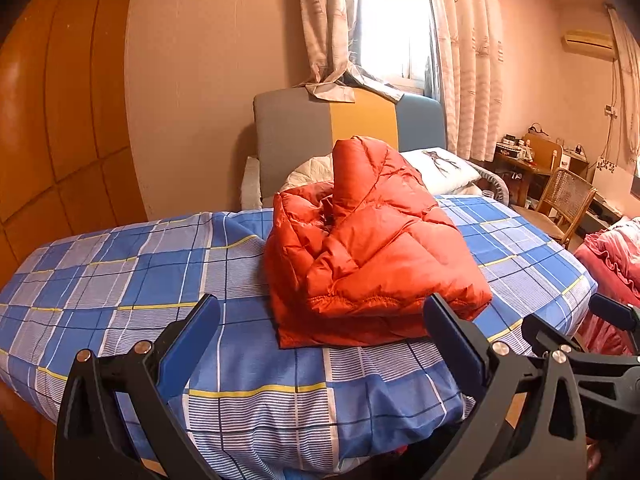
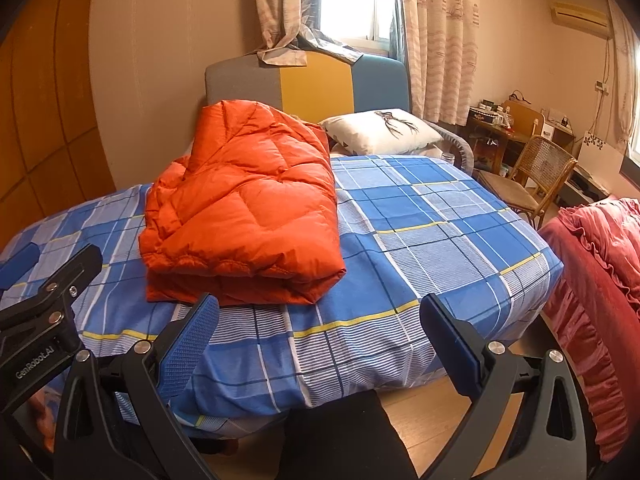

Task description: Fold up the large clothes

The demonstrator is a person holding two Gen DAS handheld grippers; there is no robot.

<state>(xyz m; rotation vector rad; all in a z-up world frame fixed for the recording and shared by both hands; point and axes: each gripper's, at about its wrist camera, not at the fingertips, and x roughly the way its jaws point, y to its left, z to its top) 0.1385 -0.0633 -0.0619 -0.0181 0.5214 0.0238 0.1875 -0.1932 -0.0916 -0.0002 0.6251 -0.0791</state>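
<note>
An orange puffer jacket point(image 1: 372, 248) lies folded in a thick bundle on the blue plaid bed point(image 1: 140, 280). It also shows in the right wrist view point(image 2: 244, 216), left of the bed's middle point(image 2: 420, 220). My left gripper point(image 1: 320, 316) is open and empty, held just short of the jacket's near edge. My right gripper point(image 2: 318, 312) is open and empty, near the bed's foot, to the right of the jacket. The right gripper shows at the right edge of the left wrist view point(image 1: 580, 332), and the left gripper at the left edge of the right wrist view point(image 2: 48, 276).
A white pillow point(image 2: 380, 132) and a grey, yellow and blue headboard point(image 2: 308, 80) stand at the bed's far end. A wicker chair point(image 2: 532, 176) and a cluttered desk point(image 2: 508, 124) are at the right. A red ruffled cover point(image 2: 600, 260) lies beside the bed. Wood floor point(image 2: 416, 412) is below.
</note>
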